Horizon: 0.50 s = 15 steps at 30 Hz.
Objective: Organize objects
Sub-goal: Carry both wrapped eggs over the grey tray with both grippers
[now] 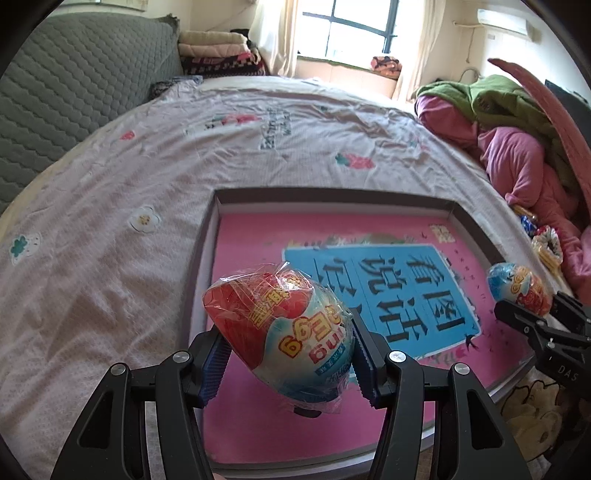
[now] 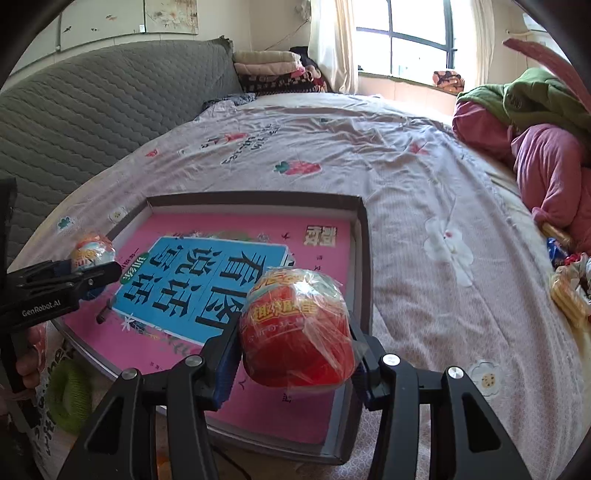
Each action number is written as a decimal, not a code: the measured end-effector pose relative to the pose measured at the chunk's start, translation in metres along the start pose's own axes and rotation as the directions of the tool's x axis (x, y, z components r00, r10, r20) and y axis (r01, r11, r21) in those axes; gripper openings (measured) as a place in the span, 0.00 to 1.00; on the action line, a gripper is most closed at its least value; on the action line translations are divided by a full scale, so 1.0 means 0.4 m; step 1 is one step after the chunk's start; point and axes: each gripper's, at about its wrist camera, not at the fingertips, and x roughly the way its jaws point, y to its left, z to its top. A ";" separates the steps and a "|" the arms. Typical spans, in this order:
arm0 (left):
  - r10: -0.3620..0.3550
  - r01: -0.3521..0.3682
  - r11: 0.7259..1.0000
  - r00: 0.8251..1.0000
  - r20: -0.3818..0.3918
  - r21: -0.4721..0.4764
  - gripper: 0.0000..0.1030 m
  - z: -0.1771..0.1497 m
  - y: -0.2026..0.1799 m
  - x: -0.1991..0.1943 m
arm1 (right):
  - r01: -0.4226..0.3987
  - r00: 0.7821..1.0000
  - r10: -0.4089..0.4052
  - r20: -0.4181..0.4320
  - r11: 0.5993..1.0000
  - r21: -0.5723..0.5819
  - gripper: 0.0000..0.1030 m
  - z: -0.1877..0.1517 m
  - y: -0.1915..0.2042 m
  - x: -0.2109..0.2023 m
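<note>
Pink book [image 1: 258, 424] in box [image 1: 332, 194] | snack pile [image 2: 565, 288] right | clothes heap [image 1: 517, 147] behind

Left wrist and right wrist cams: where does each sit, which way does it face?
Left wrist: on the left gripper, facing down over its wrapped egg at the tray; right gripper at right edge.
Right wrist: on the right gripper, same tilt, its egg ahead; left gripper and a hand at left.
Shared: tray, bed, window.
</note>
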 end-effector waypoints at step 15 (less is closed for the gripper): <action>0.016 -0.016 1.000 1.000 -0.023 0.002 0.59 -0.017 -0.002 0.021 | 0.012 1.000 -0.013 -0.016 0.999 -0.043 0.50 -0.008 0.018 0.023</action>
